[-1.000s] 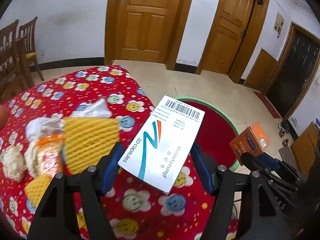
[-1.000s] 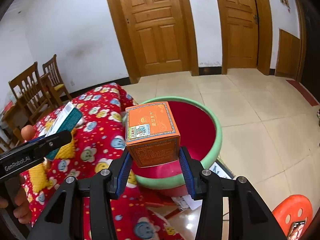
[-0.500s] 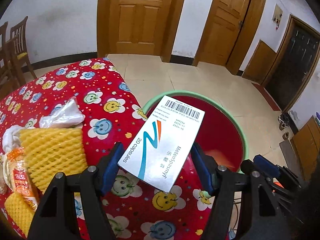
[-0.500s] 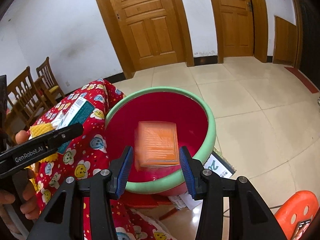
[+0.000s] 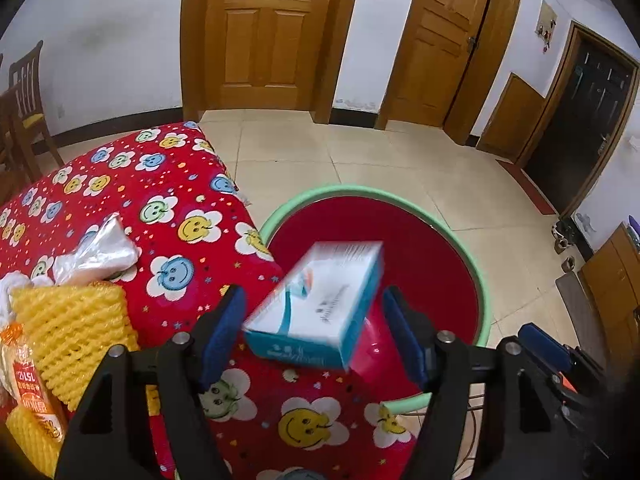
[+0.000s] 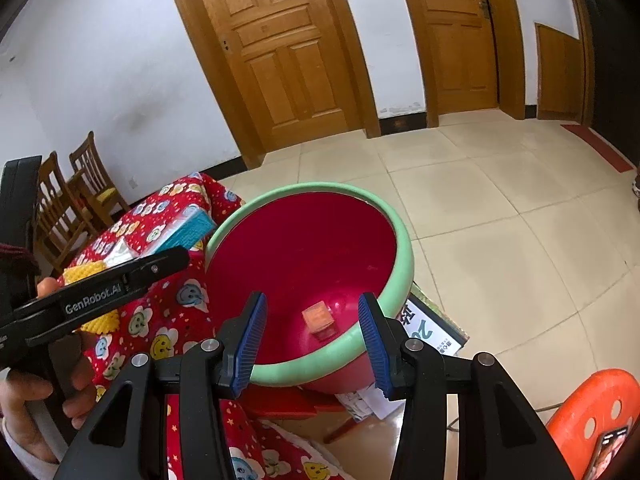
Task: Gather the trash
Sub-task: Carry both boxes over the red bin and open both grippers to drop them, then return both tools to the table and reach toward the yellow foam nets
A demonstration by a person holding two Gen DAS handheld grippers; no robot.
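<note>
A red basin with a green rim (image 5: 360, 192) (image 6: 404, 248) stands beside the table. In the left wrist view my left gripper (image 5: 314, 330) is open; the white and teal medicine box (image 5: 316, 308) is blurred between the spread jaws, loose, over the basin's near edge. It also shows in the right wrist view (image 6: 188, 228). My right gripper (image 6: 312, 336) is open and empty above the basin. The orange box (image 6: 319, 318) lies at the bottom of the basin.
The table has a red smiley-flower cloth (image 5: 152, 200). On it lie yellow foam netting (image 5: 76, 324), a clear plastic bag (image 5: 96, 252) and an orange snack wrapper (image 5: 28, 392). Wooden chairs (image 6: 80, 192) stand behind. An orange stool (image 6: 592, 420) and papers (image 6: 432, 332) are on the floor.
The right gripper opened and the orange box dropped to the basin's bottom. The left gripper moved over the basin's edge and opened; the medicine box is falling free.
</note>
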